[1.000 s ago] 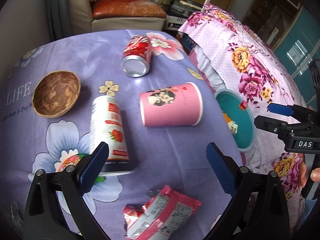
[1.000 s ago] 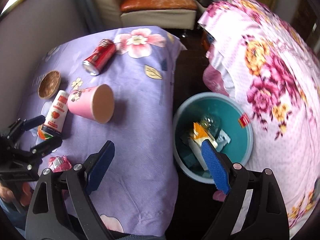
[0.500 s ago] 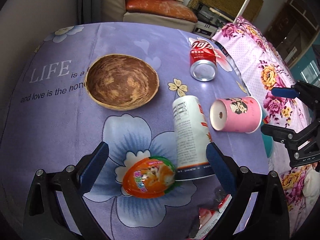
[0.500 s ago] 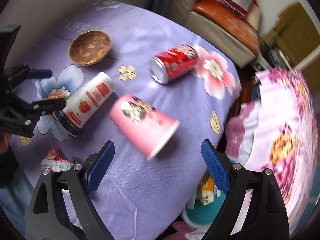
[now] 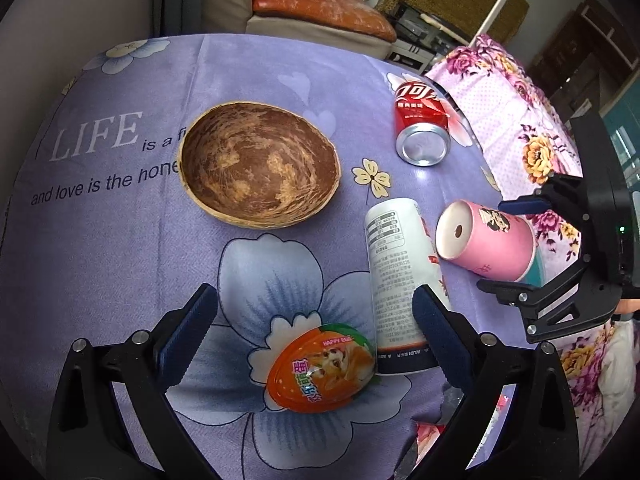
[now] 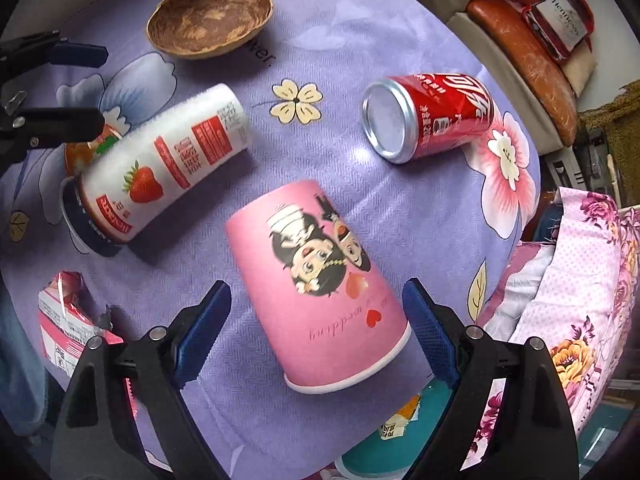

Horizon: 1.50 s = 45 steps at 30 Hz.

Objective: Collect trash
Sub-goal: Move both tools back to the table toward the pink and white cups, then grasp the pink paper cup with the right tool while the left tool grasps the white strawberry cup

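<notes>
Trash lies on a purple flowered tablecloth (image 5: 100,264). A pink paper cup (image 6: 320,280) lies on its side between the jaws of my open right gripper (image 6: 318,330); it also shows in the left wrist view (image 5: 486,238). My open left gripper (image 5: 316,332) hovers over an orange egg-shaped wrapper (image 5: 322,366) and the base of a white strawberry can (image 5: 396,284), also in the right wrist view (image 6: 160,164). A red soda can (image 5: 420,124) lies further back. A red-white snack wrapper (image 6: 68,320) lies at the near edge.
A brown wooden bowl (image 5: 260,168) sits at the table's middle. A teal bin (image 6: 384,436) holding trash stands below the table edge beside a pink floral bed cover (image 6: 580,300). A sofa (image 5: 316,12) stands behind the table.
My right gripper has swung from over the bin to the table and closed in around the pink cup. My left gripper has shifted left over the egg wrapper and white can.
</notes>
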Each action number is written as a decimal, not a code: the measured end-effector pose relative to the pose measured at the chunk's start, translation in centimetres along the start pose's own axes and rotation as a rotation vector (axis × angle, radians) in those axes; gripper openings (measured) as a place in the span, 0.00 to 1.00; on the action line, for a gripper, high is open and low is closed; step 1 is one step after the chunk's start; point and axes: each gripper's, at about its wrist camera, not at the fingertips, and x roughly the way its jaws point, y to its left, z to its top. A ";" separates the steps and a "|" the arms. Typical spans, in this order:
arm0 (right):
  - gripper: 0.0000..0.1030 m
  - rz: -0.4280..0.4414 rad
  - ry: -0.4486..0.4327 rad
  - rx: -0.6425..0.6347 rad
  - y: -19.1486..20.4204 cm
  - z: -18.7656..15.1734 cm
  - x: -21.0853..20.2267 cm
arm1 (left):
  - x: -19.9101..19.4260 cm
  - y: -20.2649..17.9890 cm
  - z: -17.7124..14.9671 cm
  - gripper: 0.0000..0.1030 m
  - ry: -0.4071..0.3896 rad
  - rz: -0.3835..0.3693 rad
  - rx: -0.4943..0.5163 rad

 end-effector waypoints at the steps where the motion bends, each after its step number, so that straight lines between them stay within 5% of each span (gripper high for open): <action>1: 0.66 0.014 -0.005 0.025 -0.3 -0.2 0.0 | 0.2 -0.3 0.1 0.95 0.002 -0.002 0.006; 14: 0.62 0.161 -0.124 0.487 -4.1 -6.7 -1.3 | 2.9 -6.5 -0.6 0.94 0.061 0.041 0.146; 17: 0.62 0.196 -0.144 0.589 -4.5 -8.2 -1.4 | 4.1 -7.3 -1.1 0.84 0.095 0.061 0.162; 24: 0.63 0.231 -0.153 0.666 -5.4 -10.2 -1.1 | 5.0 -8.6 -1.8 0.54 0.094 0.159 0.203; 45: 0.61 0.287 -0.270 0.818 -7.1 -14.3 -3.1 | 1.4 -13.2 -0.4 0.53 0.022 0.134 0.205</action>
